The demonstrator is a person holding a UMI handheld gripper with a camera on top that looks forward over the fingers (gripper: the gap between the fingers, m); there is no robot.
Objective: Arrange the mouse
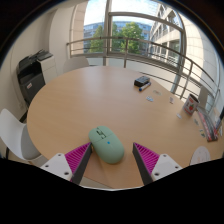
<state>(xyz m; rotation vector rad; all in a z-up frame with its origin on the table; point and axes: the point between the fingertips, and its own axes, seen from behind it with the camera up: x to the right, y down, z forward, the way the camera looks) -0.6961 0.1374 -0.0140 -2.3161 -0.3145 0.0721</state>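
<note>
Green mouse (pixel 107 144) between open claw (pixel 111 160) fingers, untouched.

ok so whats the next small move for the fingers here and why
Probably close the fingers on the mouse. The pale green mouse lies on the round wooden table between the open fingers, with a gap on the right side, so it looks lined up but not yet gripped.
</note>
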